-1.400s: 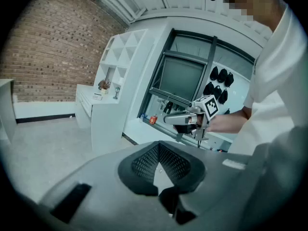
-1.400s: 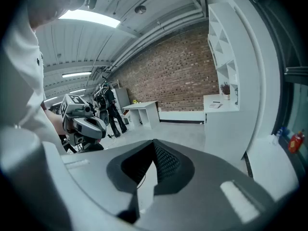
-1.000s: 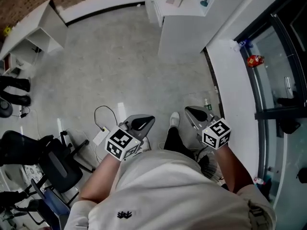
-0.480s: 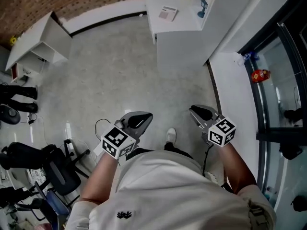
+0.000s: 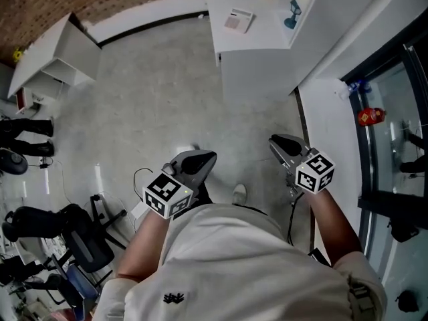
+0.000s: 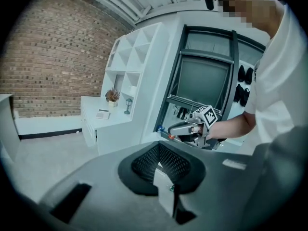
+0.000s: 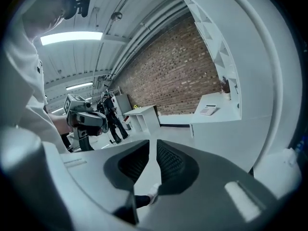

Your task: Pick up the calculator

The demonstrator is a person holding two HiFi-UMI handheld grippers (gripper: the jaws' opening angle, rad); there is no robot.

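White counter [image 5: 264,35] holds calculator [image 5: 239,21], long axis slightly askew

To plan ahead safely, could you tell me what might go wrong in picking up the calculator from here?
On the right gripper the jaws are opening, but the gap is narrow and empty; it may prove too tight for the calculator. The small blue ornament standing near it on the white counter could get knocked during the reach.
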